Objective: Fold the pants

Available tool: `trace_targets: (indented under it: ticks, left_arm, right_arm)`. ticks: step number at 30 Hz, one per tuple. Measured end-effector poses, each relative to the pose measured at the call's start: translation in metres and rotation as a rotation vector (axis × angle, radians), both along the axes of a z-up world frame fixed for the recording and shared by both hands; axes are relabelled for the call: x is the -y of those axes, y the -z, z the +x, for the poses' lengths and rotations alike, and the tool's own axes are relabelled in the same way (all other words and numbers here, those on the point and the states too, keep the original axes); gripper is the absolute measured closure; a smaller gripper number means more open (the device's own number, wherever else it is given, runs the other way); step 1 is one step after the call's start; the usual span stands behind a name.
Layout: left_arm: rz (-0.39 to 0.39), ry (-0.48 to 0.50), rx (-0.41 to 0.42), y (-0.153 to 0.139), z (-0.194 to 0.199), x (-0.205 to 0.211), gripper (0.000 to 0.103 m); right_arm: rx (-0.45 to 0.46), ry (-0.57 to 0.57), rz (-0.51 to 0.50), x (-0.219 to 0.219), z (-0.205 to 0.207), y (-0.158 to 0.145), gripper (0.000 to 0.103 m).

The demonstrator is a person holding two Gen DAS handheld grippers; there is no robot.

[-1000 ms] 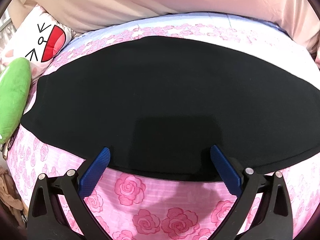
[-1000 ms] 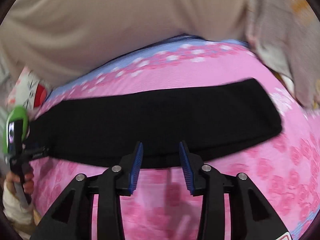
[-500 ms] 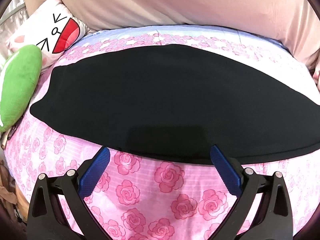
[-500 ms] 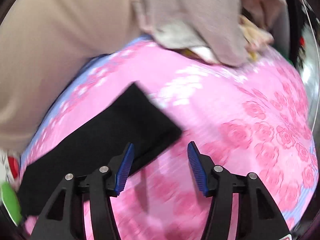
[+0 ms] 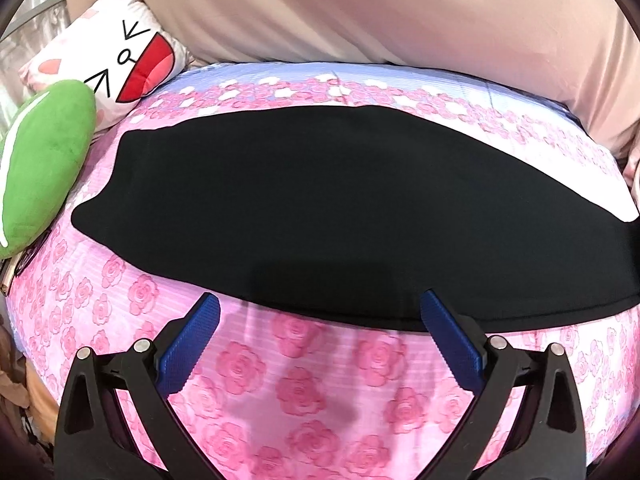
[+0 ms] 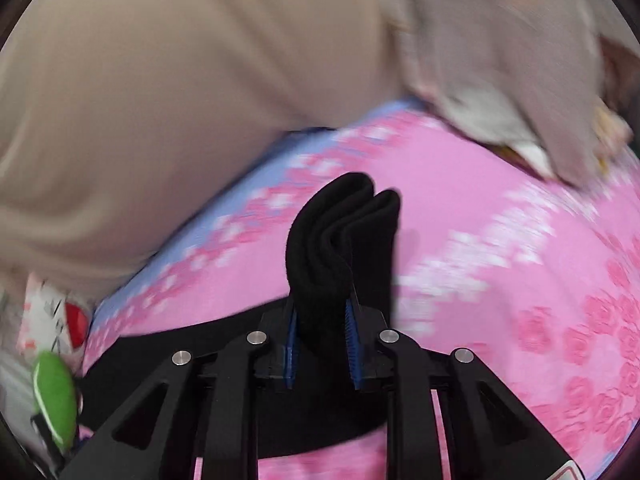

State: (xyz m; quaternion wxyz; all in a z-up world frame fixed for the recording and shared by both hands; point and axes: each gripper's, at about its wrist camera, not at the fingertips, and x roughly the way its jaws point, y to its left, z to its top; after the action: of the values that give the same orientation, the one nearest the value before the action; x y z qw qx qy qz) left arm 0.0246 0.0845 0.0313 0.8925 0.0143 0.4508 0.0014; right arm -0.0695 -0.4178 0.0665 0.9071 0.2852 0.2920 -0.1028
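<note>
Black pants (image 5: pixel 320 208) are lying flat across the pink rose bedsheet (image 5: pixel 304 392), already folded lengthwise into one long band w/ smooth edges. At one end, the fabric is bunching up in thick upright folds (image 6: pixel 340 240), rising off the sheet.

A bed (image 5: pixel 304 384) is filling the scene, wearing a pink sheet printed with roses that is turning pale blue with white blossoms toward its far edge. A beige quilt (image 5: pixel 360 12) is lying bunched along that far side. At the left a white cartoon-face pillow (image 5: pixel 120 60) and a green plush cushion (image 5: pixel 40 160) are resting together. A crumpled greyish cloth (image 6: pixel 500 60), blurred, is sitting at the right corner.
</note>
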Motion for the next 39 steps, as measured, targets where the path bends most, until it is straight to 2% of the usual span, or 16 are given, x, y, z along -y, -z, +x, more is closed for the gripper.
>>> trace_targets:
  ticks: [2,5,8,11,14,16,18,21,25,29,31,33,35,36,38,39]
  left_arm:
    - [-0.012,-0.011,-0.002,0.001,0.001,-0.008,0.005]
    - [-0.037,-0.027,-0.006,0.001,0.0,-0.024,0.005]
    - [-0.046,-0.049,0.0,0.0,-0.004,-0.041,0.005]
    - [-0.053,-0.078,0.0,0.001,-0.007,-0.062,0.005]
    - [-0.06,-0.114,-0.002,0.003,-0.008,-0.082,0.005]
    - [-0.07,-0.136,-0.005,0.005,-0.007,-0.093,0.005]
    - [-0.084,-0.148,-0.011,0.008,-0.007,-0.101,0.005]
    - [-0.096,-0.153,-0.018,0.012,-0.005,-0.105,0.005]
    - [-0.129,-0.141,-0.021,0.012,0.0,-0.102,0.005]
    - [-0.135,-0.101,-0.009,0.005,0.003,-0.086,0.005]
    - [-0.103,-0.077,0.003,0.002,0.003,-0.076,0.005]
    - [-0.036,-0.069,0.02,0.001,0.003,-0.069,0.005]
    - [-0.012,-0.098,0.035,0.001,0.006,-0.076,0.005]
    - [-0.038,-0.134,0.041,-0.002,0.009,-0.09,0.005]
    - [-0.127,-0.205,0.037,-0.007,0.019,-0.125,0.005]
    - [-0.185,-0.267,0.021,-0.001,0.022,-0.152,0.005]
  right_arm:
    - [0.027,-0.134,-0.062,-0.058,0.02,-0.023,0.083]
    - [0.023,-0.318,-0.107,-0.141,0.053,-0.03,0.081]
    - [-0.023,-0.453,-0.127,-0.21,0.084,-0.011,0.081]
    - [-0.094,-0.559,-0.119,-0.266,0.107,0.022,0.081]
    - [-0.154,-0.602,-0.179,-0.304,0.118,0.052,0.078]
    - [-0.178,-0.599,-0.214,-0.314,0.115,0.067,0.077]
    - [-0.168,-0.591,-0.228,-0.316,0.114,0.069,0.078]
    - [-0.148,-0.574,-0.222,-0.31,0.109,0.055,0.079]
    - [-0.124,-0.583,-0.217,-0.315,0.112,0.042,0.076]
    - [-0.187,-0.613,-0.264,-0.332,0.119,0.066,0.062]
    - [-0.171,-0.634,-0.256,-0.335,0.108,0.057,0.05]
    - [-0.128,-0.642,-0.233,-0.33,0.093,0.041,0.047]
    - [-0.086,-0.596,-0.265,-0.314,0.072,0.023,0.042]
    - [-0.073,-0.561,-0.276,-0.304,0.065,0.018,0.041]
    - [-0.063,-0.46,-0.294,-0.27,0.048,0.009,0.033]
    - [-0.073,-0.397,-0.304,-0.25,0.04,0.009,0.033]
